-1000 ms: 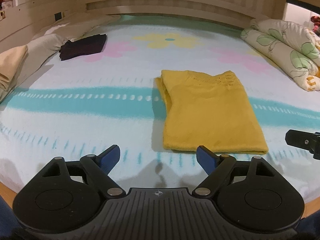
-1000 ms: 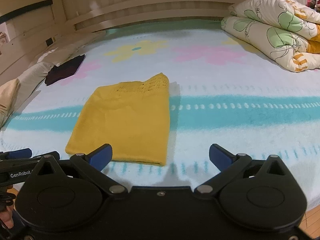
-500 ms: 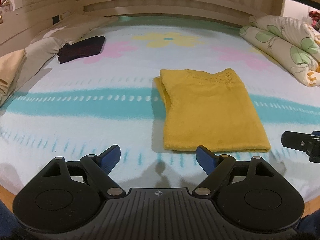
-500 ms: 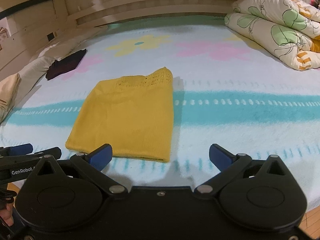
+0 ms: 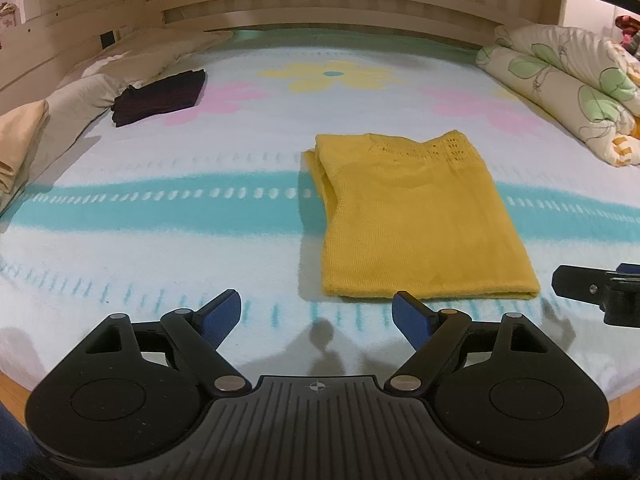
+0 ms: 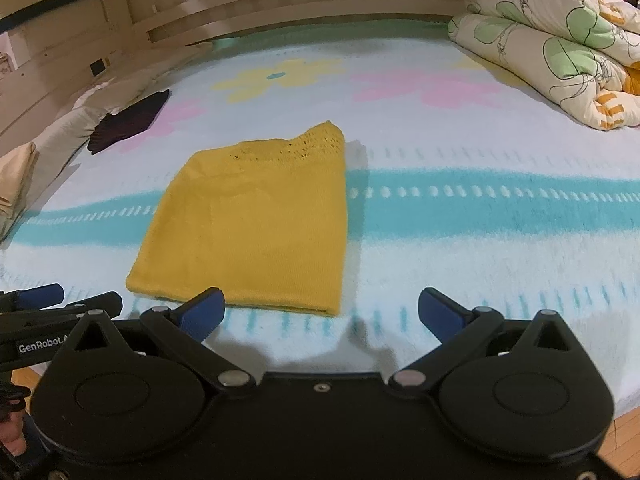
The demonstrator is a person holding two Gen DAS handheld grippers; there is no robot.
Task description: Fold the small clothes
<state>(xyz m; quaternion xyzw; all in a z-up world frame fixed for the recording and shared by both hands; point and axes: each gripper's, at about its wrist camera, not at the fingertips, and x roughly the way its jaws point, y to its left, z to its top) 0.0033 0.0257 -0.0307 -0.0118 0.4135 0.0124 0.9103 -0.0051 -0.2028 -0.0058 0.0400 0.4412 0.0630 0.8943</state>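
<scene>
- Left wrist view: yellow knit top (image 5: 420,216) lies on the bed blanket (image 5: 160,240), already folded lengthwise into a narrow rectangle, ahead and a bit right of the left gripper (image 5: 317,314).
- Progress, my read: sleeves/sides look tucked in, layers stacked along the top's left edge; what's likely left is one or two cross folds, hem up toward the neckline, then putting it aside.
- Left gripper: blue pads spread wide, nothing between them, hovering over the blanket just short of the hem's left corner.
- Right gripper (image 6: 320,312): jaws also spread apart, empty; its left pad sits near the hem's middle, not touching as far as I can tell.
- Right wrist view: top (image 6: 256,216) sits left of centre, hem nearest the camera, lacy openwork neckline at the far end.
- Look of the top: mustard-yellow fine knit, flat, few wrinkles, edges fairly straight; near hem slightly thick from the doubled layers.
- Dark folded garment (image 5: 160,96) lies well apart, far left, near the pillows (image 5: 80,92); looks like a finished piece, judging by its compact shape.
- Rolled floral quilt (image 6: 560,52) far right, clear of the work area.
- Beige cloth (image 5: 20,140) at the left edge; can't tell if it's part of the task.
</scene>
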